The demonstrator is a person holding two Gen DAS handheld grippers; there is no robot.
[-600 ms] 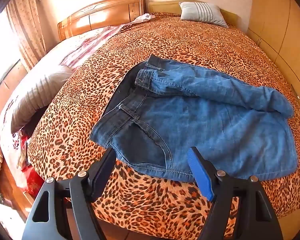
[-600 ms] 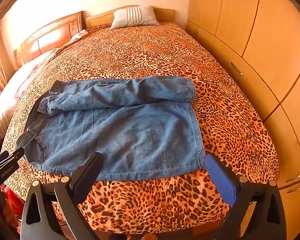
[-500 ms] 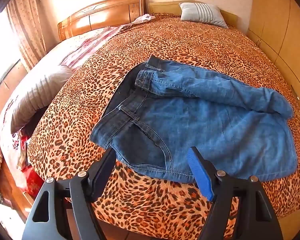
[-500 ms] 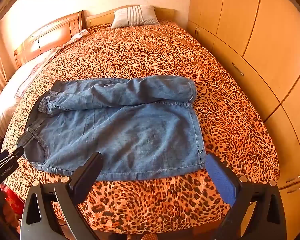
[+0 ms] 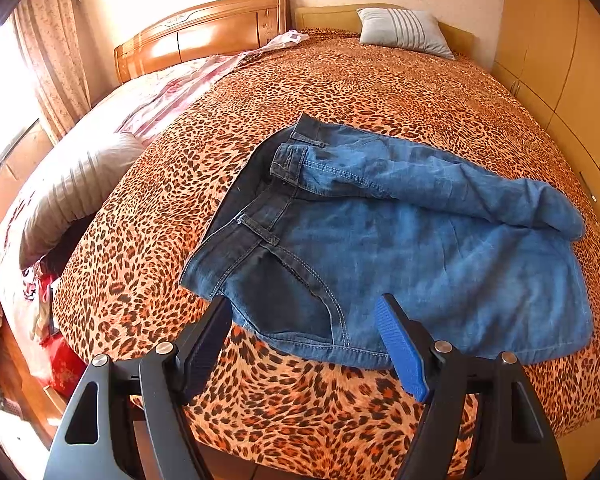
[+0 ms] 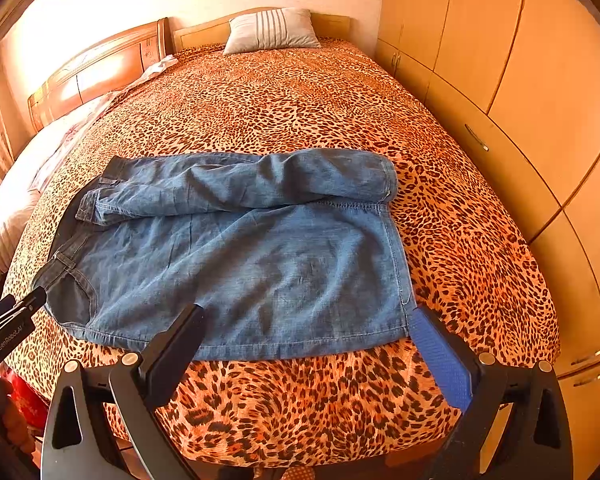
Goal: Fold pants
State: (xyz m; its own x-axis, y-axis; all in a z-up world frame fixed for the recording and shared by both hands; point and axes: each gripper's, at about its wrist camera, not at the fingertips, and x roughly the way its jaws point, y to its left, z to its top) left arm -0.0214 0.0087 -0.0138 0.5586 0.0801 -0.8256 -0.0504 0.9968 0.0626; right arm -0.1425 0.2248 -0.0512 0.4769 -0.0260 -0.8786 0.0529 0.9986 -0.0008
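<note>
Jeans (image 6: 236,264) flat on leopard bedspread (image 6: 300,112), near its front edge, far leg bunched. Left gripper (image 5: 304,320), right gripper (image 6: 306,326) both spread wide, empty. Risk: pinching bedspread along with hem; bunched leg skewing fold.

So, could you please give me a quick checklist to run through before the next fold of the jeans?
1. Left gripper open, nothing held: ok.
2. Right gripper open, nothing held: ok.
3. Jeans lying on the bedspread, all in view: ok.
4. Far edge already rolled over onto the jeans: ok, though bunched rather than flat.
5. Near hem within the bed's edge, not hanging off: ok.
6. Grippers touching the denim: cannot tell.
</note>
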